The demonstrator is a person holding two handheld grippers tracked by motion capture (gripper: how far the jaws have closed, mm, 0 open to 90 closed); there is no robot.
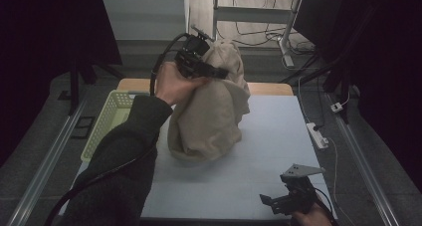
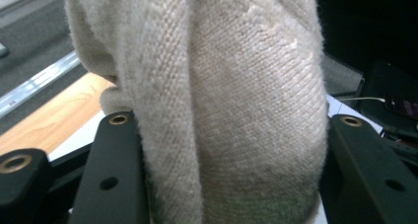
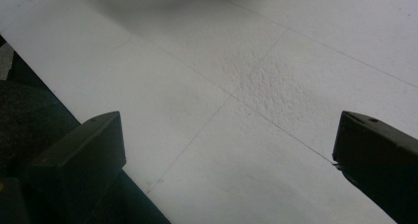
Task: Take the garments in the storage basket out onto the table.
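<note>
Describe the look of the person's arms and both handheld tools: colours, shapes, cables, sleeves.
The left tool is black and boxy, with a thick black cable looping back along a dark knit sleeve. Its flat black jaws carry brass-ringed holes. The right tool is also black, topped by a grey three-cornered plate, with a thin cable trailing beside it; its jaws are plain, blunt black blocks. No sleeve shows on that side.

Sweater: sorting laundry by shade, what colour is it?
Beige knit sweater; left gripper view shows it best.
</note>
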